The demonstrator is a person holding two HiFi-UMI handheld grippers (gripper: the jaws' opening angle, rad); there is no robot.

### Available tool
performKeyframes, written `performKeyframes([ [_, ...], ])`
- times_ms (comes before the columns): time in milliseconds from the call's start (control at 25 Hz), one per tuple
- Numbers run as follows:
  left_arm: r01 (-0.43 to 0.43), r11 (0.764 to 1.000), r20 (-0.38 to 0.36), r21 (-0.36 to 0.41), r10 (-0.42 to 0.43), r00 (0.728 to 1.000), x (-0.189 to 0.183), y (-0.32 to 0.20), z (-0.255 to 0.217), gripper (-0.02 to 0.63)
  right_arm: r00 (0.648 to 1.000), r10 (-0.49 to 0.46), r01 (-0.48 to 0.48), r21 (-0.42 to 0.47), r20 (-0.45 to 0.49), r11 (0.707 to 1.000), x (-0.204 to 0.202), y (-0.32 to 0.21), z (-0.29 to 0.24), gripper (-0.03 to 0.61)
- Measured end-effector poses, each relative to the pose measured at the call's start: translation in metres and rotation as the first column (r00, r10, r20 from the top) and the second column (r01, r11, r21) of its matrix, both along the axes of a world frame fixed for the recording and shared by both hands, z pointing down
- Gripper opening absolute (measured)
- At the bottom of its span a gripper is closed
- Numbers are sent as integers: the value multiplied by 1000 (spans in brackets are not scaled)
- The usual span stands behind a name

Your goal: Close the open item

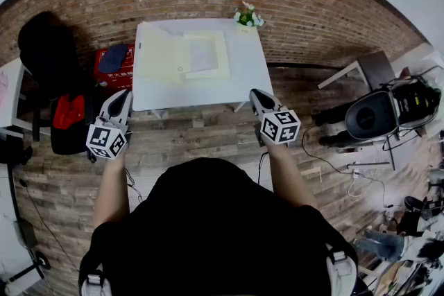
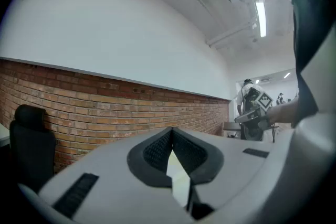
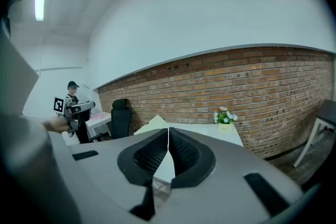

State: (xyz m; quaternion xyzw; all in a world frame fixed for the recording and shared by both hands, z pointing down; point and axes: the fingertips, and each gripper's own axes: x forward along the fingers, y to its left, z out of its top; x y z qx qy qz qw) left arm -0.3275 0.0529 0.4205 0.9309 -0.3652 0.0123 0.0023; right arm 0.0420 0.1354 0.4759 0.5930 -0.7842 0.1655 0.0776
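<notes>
Both pairs of jaws are pressed together and empty, left gripper [image 1: 124, 95] and right gripper [image 1: 255, 94] held short of the table [image 1: 246, 74], where the open folder [image 1: 166, 55] lies flat. Shut jaws could shove it sideways instead of lifting its flap.

The surface [image 1: 248, 76] is rendered in white, the open item [image 1: 184, 55] on it in pale cream. The wall [image 1: 312, 3] is patterned in red-brown brick, the floor [image 1: 201, 132] in grey-brown planks. Black-and-white square markers are carried on each cube of the left gripper [image 1: 123, 95] and right gripper [image 1: 254, 93]; the fingers [image 3: 152, 152] are padded in black mesh. White flowers [image 1: 247, 14] are set among green leaves.
</notes>
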Motion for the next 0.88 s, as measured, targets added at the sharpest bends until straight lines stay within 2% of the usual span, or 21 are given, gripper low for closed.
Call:
performKeyframes([
  [400, -12, 1000, -9, -12, 12, 1000, -11, -6, 0, 11, 1000, -13, 13, 2, -4, 1000, -18, -1, -7, 28],
  [880, -31, 999, 11, -34, 32, 999, -3, -6, 13, 11, 999, 22, -21, -2, 42, 1000, -11, -2, 5, 28],
])
